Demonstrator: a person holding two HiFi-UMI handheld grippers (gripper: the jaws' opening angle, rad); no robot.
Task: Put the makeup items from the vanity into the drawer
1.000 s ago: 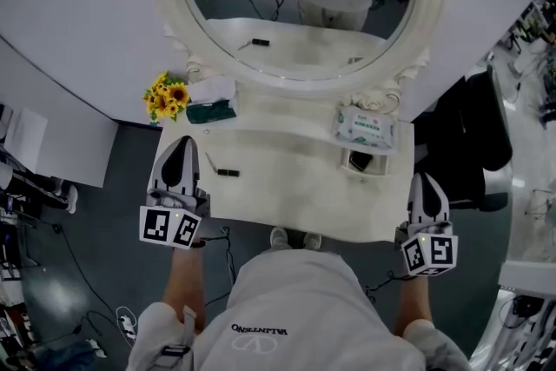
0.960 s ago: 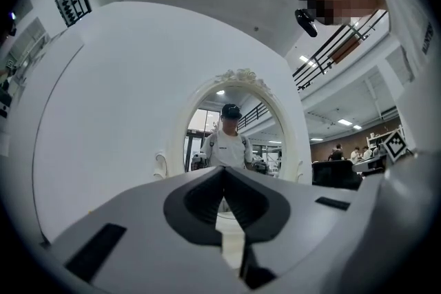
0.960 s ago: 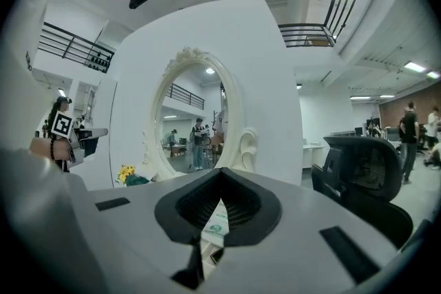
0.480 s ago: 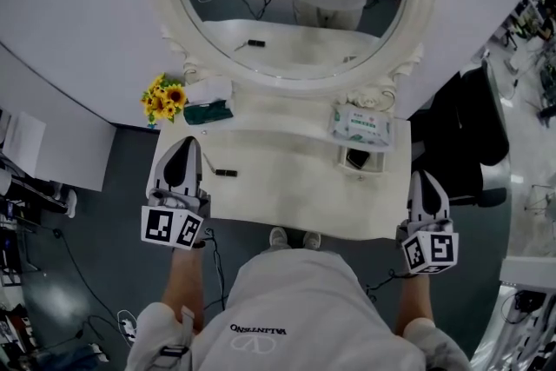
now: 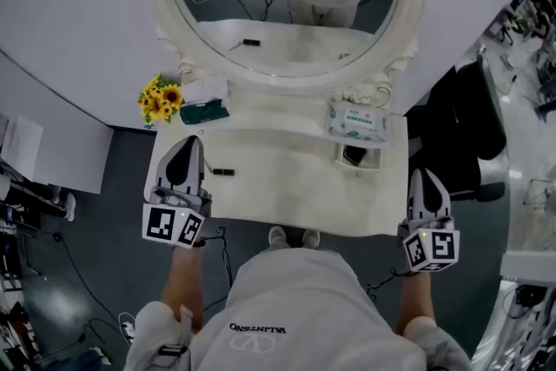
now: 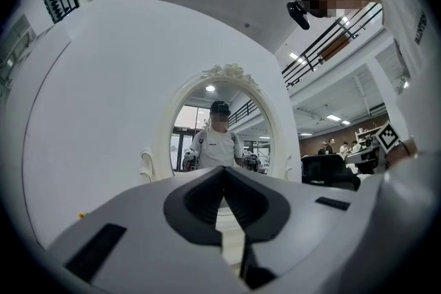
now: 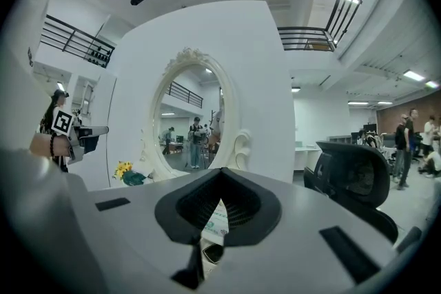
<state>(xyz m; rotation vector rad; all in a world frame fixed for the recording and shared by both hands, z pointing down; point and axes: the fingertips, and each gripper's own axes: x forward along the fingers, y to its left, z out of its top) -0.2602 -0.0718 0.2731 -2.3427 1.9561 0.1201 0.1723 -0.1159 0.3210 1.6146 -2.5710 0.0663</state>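
Note:
A small black makeup stick [image 5: 223, 172] lies on the white vanity top [image 5: 287, 187], just right of my left gripper [image 5: 188, 143]. That gripper hovers over the vanity's left end, its jaws shut and empty. In its own view the left gripper [image 6: 224, 172] points at the oval mirror [image 6: 220, 134]. My right gripper [image 5: 422, 176] is off the vanity's right edge, also shut with nothing in it. A small open drawer [image 5: 355, 157] with something dark inside sits at the right of the top. The right gripper [image 7: 220, 175] faces toward it.
A wet-wipes pack [image 5: 358, 122] lies on the raised shelf above the drawer. Sunflowers [image 5: 161, 97], a green pouch [image 5: 205, 110] and a white tissue [image 5: 204, 89] sit at the back left. A black office chair [image 5: 460, 122] stands right of the vanity. Cables lie on the floor [image 5: 78, 274].
The head view has drifted slightly, so the vanity sits a little higher and further left. Both grippers keep their places and stay shut.

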